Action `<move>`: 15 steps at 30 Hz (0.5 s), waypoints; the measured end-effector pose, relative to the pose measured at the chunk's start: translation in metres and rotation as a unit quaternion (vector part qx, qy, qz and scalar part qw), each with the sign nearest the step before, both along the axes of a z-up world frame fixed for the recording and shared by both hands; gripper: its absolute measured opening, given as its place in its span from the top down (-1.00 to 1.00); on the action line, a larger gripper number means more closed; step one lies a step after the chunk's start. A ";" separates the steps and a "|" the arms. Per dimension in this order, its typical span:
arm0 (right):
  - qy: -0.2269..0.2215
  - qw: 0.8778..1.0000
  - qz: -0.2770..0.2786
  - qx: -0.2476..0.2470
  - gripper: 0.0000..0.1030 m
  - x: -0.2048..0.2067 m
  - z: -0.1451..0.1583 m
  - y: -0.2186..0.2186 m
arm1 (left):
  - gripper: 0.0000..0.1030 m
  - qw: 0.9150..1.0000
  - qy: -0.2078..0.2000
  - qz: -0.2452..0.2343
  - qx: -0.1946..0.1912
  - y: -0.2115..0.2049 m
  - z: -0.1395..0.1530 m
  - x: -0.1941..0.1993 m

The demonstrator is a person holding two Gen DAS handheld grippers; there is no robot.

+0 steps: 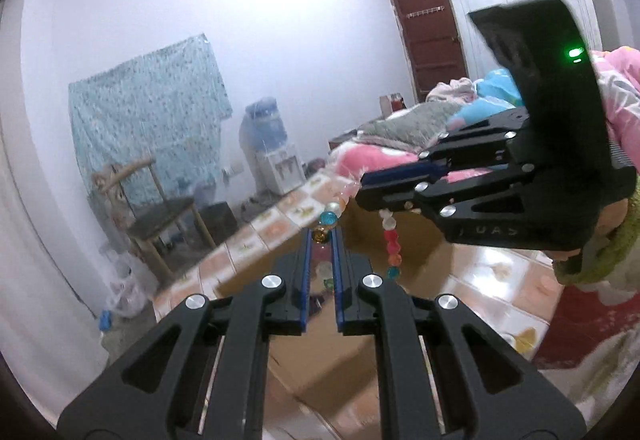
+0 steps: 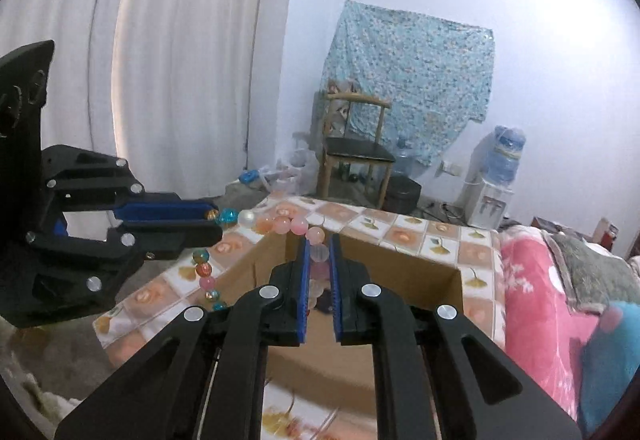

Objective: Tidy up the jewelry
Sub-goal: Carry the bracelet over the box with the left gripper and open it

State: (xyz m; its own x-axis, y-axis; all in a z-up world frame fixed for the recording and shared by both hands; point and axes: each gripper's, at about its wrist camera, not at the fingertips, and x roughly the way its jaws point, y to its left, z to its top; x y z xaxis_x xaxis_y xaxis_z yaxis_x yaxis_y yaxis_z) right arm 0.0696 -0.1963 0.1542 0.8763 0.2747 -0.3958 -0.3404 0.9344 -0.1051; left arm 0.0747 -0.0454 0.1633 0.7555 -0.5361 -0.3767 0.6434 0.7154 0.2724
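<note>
A: Gripping what, the left claw (image 1: 321, 240)?
B: A bead bracelet (image 2: 280, 225), pinched between nearly closed jaws. The right claw (image 2: 319, 254), at its two o'clock in the left wrist view, pinches the same strand just as tightly.
A: And the bracelet sits where?
B: Strung between both claws, above an open cardboard box (image 2: 440, 272) on the tiled bench (image 2: 404, 234). Chair (image 2: 356, 152) farther, at twelve.

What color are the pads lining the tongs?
Blue pads, on black tongs; clearest in the right wrist view.
</note>
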 end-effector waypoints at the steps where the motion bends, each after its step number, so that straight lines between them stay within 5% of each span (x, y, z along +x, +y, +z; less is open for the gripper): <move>1: 0.010 1.000 0.006 0.003 0.82 0.013 0.001 -0.004 | 0.83 1.000 0.001 0.000 0.000 -0.002 0.001 0.009; 9: 0.145 0.988 0.048 0.030 0.81 0.104 -0.040 -0.015 | 0.83 0.994 0.105 0.016 0.026 -0.006 -0.047 0.093; 15: 0.285 0.953 0.088 0.056 0.81 0.160 -0.094 -0.012 | 0.83 0.971 0.232 0.022 0.050 0.005 -0.098 0.136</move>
State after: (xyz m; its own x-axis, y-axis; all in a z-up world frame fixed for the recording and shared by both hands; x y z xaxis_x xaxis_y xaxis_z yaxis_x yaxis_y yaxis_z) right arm 0.2293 -0.2082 0.0605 0.4644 0.4655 -0.7534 -0.4649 0.8522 0.2399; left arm 0.2108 -0.0402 0.0652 0.5128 -0.4502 -0.7310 0.6832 0.7297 0.0299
